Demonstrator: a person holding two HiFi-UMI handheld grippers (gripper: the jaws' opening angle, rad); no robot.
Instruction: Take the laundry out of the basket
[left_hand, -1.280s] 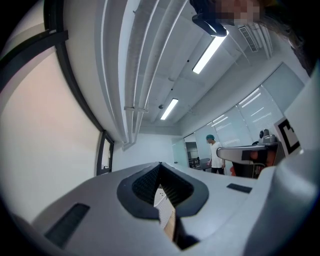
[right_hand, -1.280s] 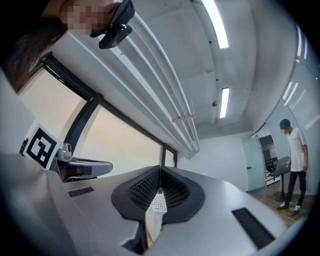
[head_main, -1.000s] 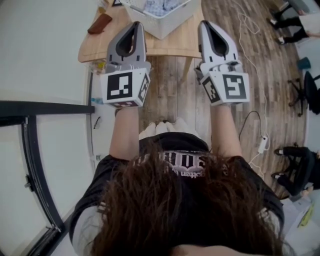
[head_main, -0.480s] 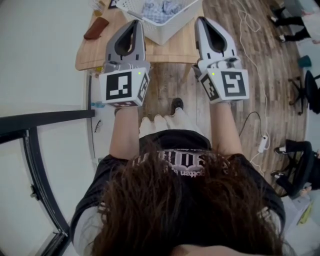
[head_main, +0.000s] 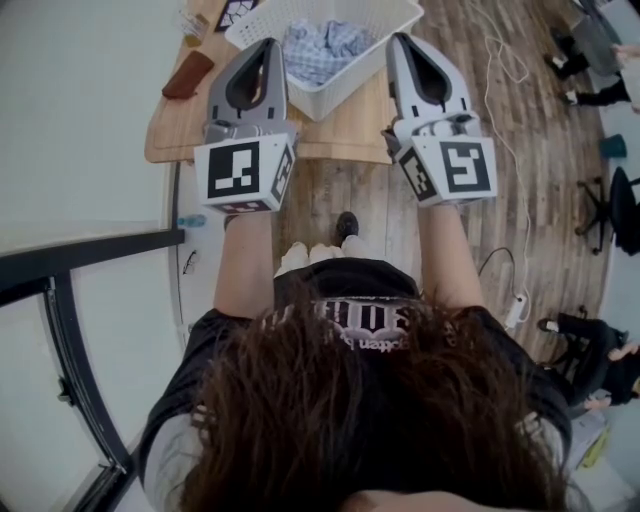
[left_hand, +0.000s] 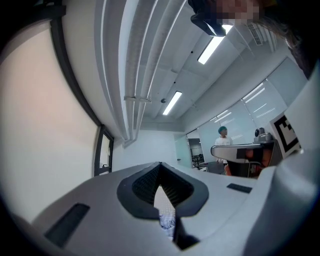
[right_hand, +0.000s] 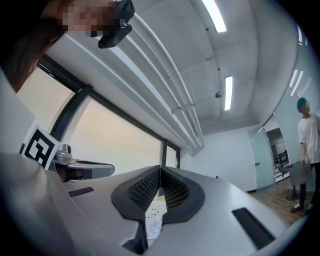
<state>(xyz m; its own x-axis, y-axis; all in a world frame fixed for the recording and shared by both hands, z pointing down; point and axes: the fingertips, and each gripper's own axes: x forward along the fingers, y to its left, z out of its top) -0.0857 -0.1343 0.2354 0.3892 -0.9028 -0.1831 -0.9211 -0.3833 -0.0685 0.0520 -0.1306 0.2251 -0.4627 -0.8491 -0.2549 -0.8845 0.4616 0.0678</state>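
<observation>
A white perforated basket (head_main: 345, 92) stands on a wooden table (head_main: 180, 125) at the top of the head view. Crumpled blue-and-white laundry (head_main: 322, 45) lies inside it. My left gripper (head_main: 268, 46) is held up in the air with its tip near the basket's left wall, jaws shut and empty. On the other side, my right gripper (head_main: 398, 40) hangs by the basket's right wall, also shut with nothing in it. In the left gripper view the tips (left_hand: 160, 165) meet and a bit of laundry (left_hand: 167, 221) shows below them. The right gripper view shows closed tips (right_hand: 160, 169) above the basket's wall (right_hand: 156, 210).
A brown case (head_main: 187, 74) and a small jar (head_main: 192, 22) lie on the table's left part. A black rail (head_main: 80, 250) runs at the left. White cables (head_main: 505, 60) trail over the wood floor; office chairs (head_main: 622, 190) and seated people are at the right.
The person has stepped toward the table, so the basket and laundry have come further into view. Both grippers stay shut and now flank the basket.
</observation>
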